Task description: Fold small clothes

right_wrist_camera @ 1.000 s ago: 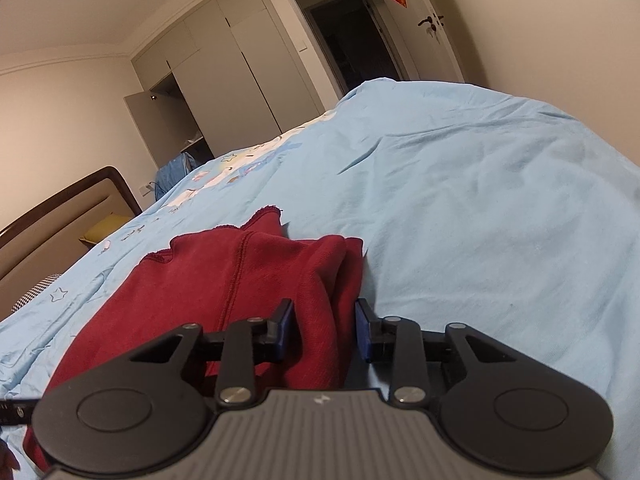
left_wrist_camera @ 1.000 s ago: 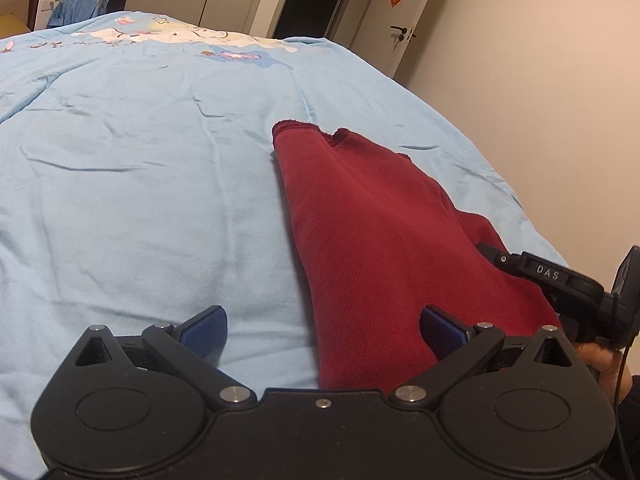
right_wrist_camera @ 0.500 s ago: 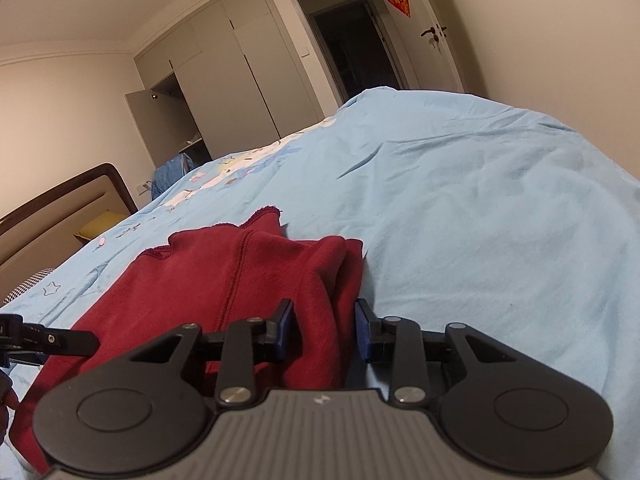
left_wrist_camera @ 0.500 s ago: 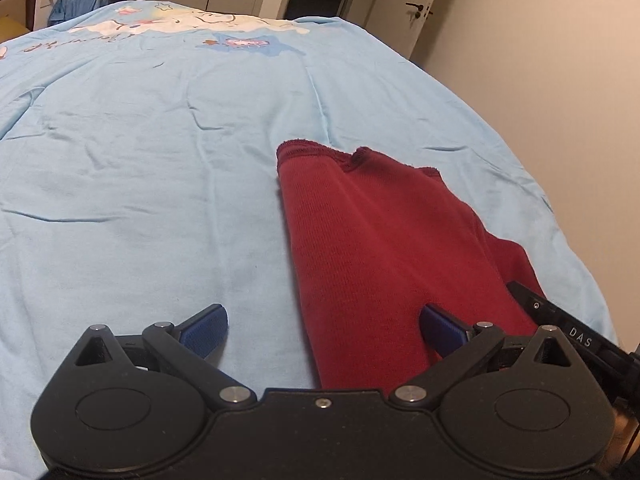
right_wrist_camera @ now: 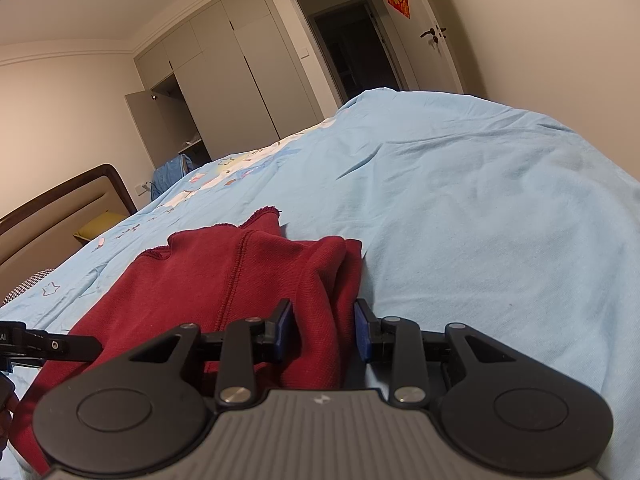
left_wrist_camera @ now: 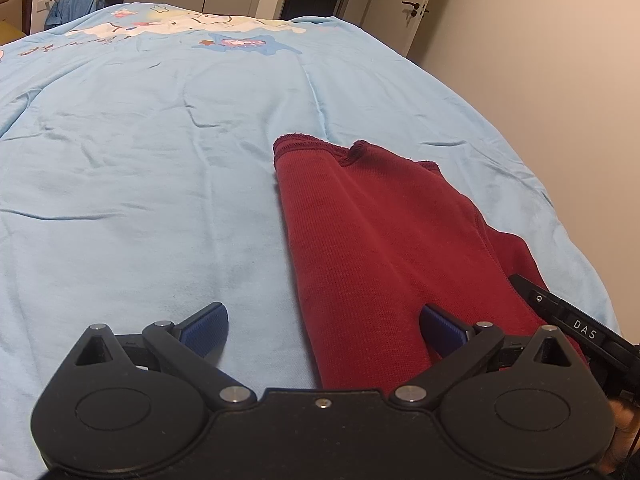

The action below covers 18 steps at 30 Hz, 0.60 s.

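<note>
Nearest the left wrist camera, the left gripper (left_wrist_camera: 322, 330) stands wide open with nothing held: one blue pad hangs over bare bedding, the other (left_wrist_camera: 442, 330) over the near end of the dark red knit garment (left_wrist_camera: 380, 248). In the right wrist view, the right gripper (right_wrist_camera: 323, 330) has its jaws partly parted around a raised, bunched fold at the garment's right edge (right_wrist_camera: 336, 280); whether the pads actually press the cloth cannot be told, since a gap shows on at least one side. The garment lies on the light blue duvet (left_wrist_camera: 140, 160), near the bed's right side, already doubled lengthwise into a long strip, its stitched hem (left_wrist_camera: 308, 144) at the far end. Judging by that, the fold is midway, with the strip likely to be folded end over end next. That move calls for both grippers to close on the near corners, lift them together and carry them toward the far hem, keeping the layers aligned. Beyond stand a wardrobe (right_wrist_camera: 224, 80) and a dark doorway (right_wrist_camera: 352, 48).
</note>
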Each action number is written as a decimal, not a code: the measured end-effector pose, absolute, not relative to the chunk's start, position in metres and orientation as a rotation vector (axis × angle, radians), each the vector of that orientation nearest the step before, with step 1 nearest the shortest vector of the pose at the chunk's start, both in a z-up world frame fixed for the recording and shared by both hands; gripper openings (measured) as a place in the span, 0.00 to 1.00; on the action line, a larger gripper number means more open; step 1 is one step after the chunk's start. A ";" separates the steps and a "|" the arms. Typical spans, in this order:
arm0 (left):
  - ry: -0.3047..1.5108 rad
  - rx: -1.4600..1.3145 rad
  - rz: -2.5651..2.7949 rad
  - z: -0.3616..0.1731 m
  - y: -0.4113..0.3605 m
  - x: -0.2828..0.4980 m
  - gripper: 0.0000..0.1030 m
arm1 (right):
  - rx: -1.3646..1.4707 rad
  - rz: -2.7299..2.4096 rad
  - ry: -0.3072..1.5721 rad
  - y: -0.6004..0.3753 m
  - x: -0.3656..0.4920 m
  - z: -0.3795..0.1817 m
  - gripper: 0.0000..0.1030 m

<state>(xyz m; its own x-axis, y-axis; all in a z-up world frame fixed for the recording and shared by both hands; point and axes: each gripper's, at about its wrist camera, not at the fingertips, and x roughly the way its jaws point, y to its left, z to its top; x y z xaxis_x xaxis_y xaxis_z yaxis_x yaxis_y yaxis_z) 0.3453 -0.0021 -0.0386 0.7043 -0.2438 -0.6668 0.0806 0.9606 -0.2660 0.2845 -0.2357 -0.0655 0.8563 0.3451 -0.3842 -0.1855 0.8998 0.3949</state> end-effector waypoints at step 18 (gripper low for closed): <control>0.766 -0.232 -0.203 -0.038 -0.003 0.345 0.92 | 0.344 0.286 0.471 -0.234 0.284 -0.062 0.32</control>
<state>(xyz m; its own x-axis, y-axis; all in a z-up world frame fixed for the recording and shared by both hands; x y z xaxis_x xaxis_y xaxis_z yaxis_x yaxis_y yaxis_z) 0.3451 -0.0031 -0.0378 0.7033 -0.2649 -0.6597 0.0968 0.9550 -0.2803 0.2839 -0.2340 -0.0624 0.8534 0.3449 -0.3908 -0.1885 0.9032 0.3856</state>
